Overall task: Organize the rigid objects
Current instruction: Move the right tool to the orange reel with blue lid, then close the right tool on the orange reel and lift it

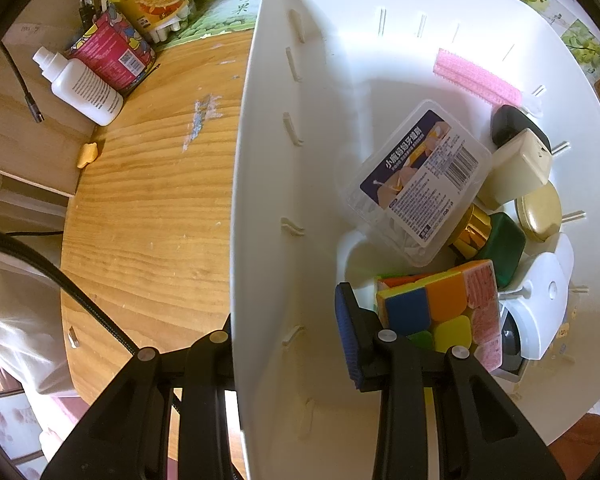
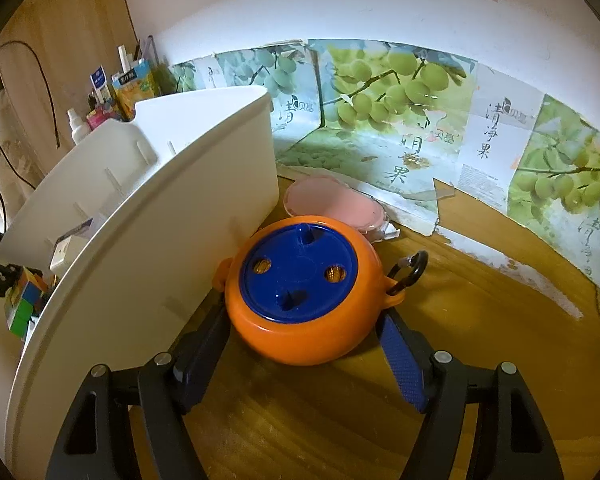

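The left gripper [image 1: 288, 344] clamps the bin wall [image 1: 260, 200]; the right gripper [image 2: 300, 344] straddles the orange case [image 2: 304, 292], whether pinching it I cannot tell — round sides may slip, knocking the pink dish [image 2: 332, 204].

Worn wooden table [image 2: 480, 320] against white wall [image 2: 300, 4], grape-print backing [image 2: 380, 80]

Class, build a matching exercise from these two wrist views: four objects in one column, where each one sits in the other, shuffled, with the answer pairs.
Objects
1. puzzle cube
2. orange case
3. white squeeze bottle
4. pink comb

Places
A. on the table, beside the colourful boxes
B. between the right gripper fingers
C. inside the white bin, far end
D. inside the bin, beside a left gripper finger

Pairs: 1-D, 2-B, 3-A, 4-C
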Demonstrator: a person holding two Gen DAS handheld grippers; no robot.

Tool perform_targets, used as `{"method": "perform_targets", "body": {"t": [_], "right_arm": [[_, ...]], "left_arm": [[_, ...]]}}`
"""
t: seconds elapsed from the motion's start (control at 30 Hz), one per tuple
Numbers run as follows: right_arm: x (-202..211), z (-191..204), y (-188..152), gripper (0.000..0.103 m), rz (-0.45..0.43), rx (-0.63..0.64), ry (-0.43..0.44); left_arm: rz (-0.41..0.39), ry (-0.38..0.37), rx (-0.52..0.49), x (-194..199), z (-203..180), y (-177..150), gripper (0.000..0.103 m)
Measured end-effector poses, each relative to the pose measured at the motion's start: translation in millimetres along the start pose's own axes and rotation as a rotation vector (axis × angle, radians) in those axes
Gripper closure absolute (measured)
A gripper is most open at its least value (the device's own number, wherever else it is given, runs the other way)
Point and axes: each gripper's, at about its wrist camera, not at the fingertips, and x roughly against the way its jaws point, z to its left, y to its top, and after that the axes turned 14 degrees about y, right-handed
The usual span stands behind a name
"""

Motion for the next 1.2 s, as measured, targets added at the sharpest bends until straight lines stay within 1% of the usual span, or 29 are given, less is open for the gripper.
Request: {"method": "perform_targets", "body": {"t": [0.23, 0.47, 0.63, 0.67, 0.7, 0.73, 0.77, 0.9, 0.97, 1.1, 1.2], "right_arm": [[16.3, 10.3, -8.1, 0.028, 0.015, -0.011, -0.046], [41.5, 21.0, -21.7, 0.029, -0.008, -0.054, -0.102], [63.0, 33.9, -31.3, 0.032, -0.049, -0.075, -0.141], [65.1, 35.7, -31.7, 0.036, -0.05, -0.082, -0.145], [68.4, 39.0, -32.7, 0.068, -0.057, -0.084, -0.151], [72.5, 42.3, -32.2, 0.081, -0.075, -0.08, -0.147], [76.5, 45.2, -31.2, 0.084, -0.095, -0.091, -0.174], [94.0, 48.7, -27.7, 0.084, -0.15, -0.159, -0.231], [105.5, 50.8, -26.9, 0.084, -0.182, -0.192, -0.24], [121.6, 55.2, -30.3, 0.084, -0.208, -0.231, -0.28], [127.5, 52.6, -38.2, 0.084, -0.227, -0.292, -0.285]], "left_arm": [[-0.009, -0.006, -0.003, -0.3, -0.6, -5.0, 0.067], [-0.029, -0.027, -0.024, 3.8, 3.2, -11.3, 0.067], [-0.053, -0.043, -0.05, 7.3, 5.0, -15.2, 0.067], [-0.06, -0.047, -0.058, 9.3, 5.1, -16.8, 0.067], [-0.068, -0.051, -0.068, 11.0, 5.2, -17.9, 0.067], [-0.075, -0.055, -0.078, 12.6, 5.3, -18.6, 0.067], [-0.079, -0.056, -0.086, 14.1, 5.8, -19.5, 0.067], [-0.093, -0.064, -0.121, 19.0, 5.7, -22.7, 0.066], [-0.103, -0.072, -0.134, 22.5, 6.6, -24.3, 0.066], [-0.122, -0.082, -0.153, 27.9, 8.0, -25.1, 0.066], [-0.124, -0.09, -0.156, 29.2, 8.3, -25.7, 0.067]]}}
